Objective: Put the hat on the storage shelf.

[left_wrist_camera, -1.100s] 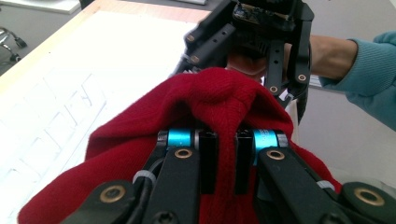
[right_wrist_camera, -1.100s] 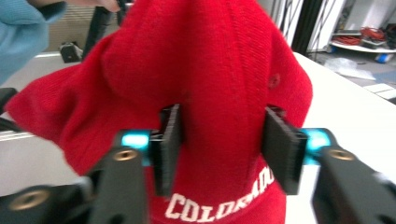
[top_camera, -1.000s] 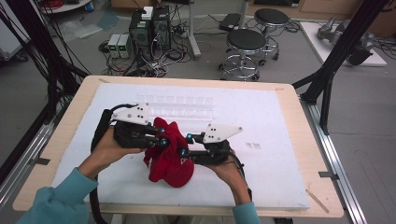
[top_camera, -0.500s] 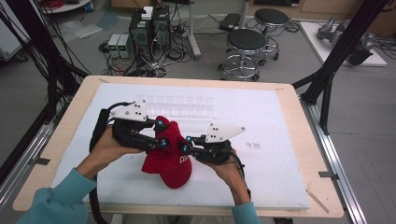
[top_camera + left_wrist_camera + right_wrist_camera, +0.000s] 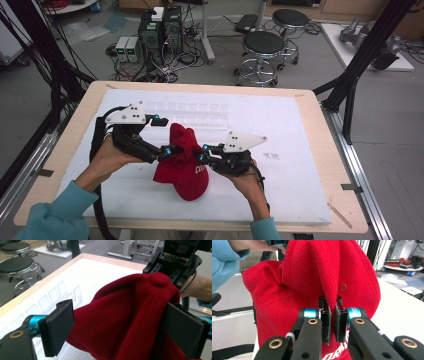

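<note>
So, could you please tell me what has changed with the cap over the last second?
The left gripper has shifted left and opened around the red cap, whose crown rose then sagged toward the table. The right gripper stays pinching a fold.

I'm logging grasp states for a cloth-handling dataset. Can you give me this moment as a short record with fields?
object: red cap, crumpled, white lettering on its front
surface: white mat on a wooden table
left gripper: jaws wide apart, the cap's crown and top button between them
right gripper: jaws pinched shut on a fold of the cap's fabric
cap position: between both grippers, its lower part on the mat
background: two stools on the floor beyond the table
</note>
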`<state>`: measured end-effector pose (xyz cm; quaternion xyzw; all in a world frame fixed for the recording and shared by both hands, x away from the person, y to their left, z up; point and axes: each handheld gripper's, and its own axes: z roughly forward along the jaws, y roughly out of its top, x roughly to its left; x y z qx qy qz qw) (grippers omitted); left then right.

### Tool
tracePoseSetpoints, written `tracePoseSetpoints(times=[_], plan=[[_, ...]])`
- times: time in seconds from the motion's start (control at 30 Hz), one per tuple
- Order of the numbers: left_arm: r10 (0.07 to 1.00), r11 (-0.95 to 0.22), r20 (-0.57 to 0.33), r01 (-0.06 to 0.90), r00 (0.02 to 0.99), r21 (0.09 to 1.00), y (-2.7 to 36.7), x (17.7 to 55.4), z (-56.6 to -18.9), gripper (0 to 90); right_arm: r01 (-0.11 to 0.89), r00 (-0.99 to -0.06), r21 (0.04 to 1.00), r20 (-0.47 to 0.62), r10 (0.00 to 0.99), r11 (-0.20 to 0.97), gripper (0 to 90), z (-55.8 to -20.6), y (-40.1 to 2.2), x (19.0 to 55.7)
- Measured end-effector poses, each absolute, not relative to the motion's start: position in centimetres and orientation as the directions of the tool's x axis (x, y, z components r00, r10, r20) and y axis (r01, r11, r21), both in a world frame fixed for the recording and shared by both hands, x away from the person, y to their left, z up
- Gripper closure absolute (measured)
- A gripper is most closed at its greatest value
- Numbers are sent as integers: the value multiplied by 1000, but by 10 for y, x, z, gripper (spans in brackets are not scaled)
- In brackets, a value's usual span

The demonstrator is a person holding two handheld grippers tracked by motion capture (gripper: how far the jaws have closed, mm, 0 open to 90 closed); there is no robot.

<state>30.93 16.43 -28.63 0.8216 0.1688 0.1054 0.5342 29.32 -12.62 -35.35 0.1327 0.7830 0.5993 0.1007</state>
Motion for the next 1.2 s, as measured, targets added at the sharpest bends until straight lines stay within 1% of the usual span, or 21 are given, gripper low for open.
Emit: tracePoseSetpoints(times=[0.07, 0.13, 0.2, 0.47, 0.73, 0.8, 0.93, 1.2], plan=[[392, -358, -3, 156, 920, 920, 166, 307, -286, 132, 86, -941, 965, -4, 340, 247, 865, -354, -126, 294], [400, -326, -24, 166, 916, 931, 172, 304, -285, 138, 88, -936, 965, -5, 353, 248, 865, -354, -126, 294], [405, -312, -22, 160, 914, 937, 176, 299, -285, 139, 103, -923, 963, 0, 386, 248, 865, -353, -128, 294], [409, -312, -59, 200, 911, 929, 192, 281, -298, 139, 129, -892, 972, 27, 451, 197, 865, -352, -133, 296], [470, -266, -91, 239, 878, 934, 203, 263, -320, 149, 129, -850, 979, 27, 526, 159, 865, -348, -132, 297], [484, -265, -99, 253, 870, 931, 204, 261, -327, 150, 127, -831, 981, 24, 555, 148, 865, -346, -130, 297], [510, -245, -123, 282, 851, 928, 202, 258, -340, 152, 128, -824, 983, 30, 566, 134, 865, -343, -128, 297], [521, -216, -173, 325, 836, 921, 187, 255, -362, 163, 124, -810, 984, 25, 585, 129, 865, -335, -122, 298]])
